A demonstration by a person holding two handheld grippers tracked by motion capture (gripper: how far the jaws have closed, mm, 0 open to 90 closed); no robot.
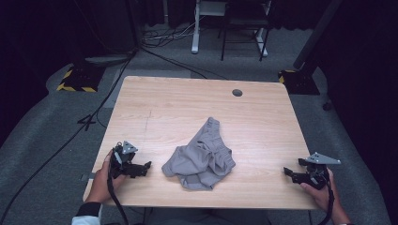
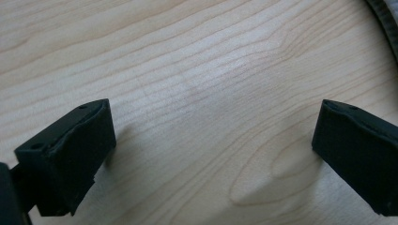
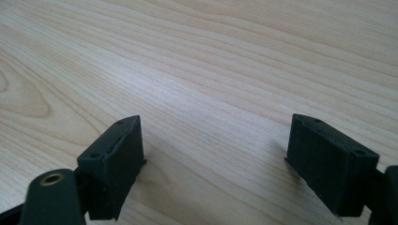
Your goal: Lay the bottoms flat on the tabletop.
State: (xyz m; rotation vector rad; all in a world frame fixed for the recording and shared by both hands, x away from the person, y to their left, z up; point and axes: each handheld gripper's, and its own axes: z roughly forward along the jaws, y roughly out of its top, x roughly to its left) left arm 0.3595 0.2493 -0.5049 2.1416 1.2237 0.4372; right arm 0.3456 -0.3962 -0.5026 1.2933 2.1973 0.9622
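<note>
Shorts (image 1: 202, 157), grey, lie crumpled near middle of the wooden table (image 1: 263, 117), a bit toward the near edge, waistband end pointing to the far side. Left gripper (image 1: 143, 168) sits low by the near left corner, just beside the shorts but not touching; jaws spread wide w/ nothing between, bare wood under them in left gripper view. Right gripper (image 1: 287, 172) is near the right edge, well apart from the shorts, jaws likewise wide apart & empty.
</note>
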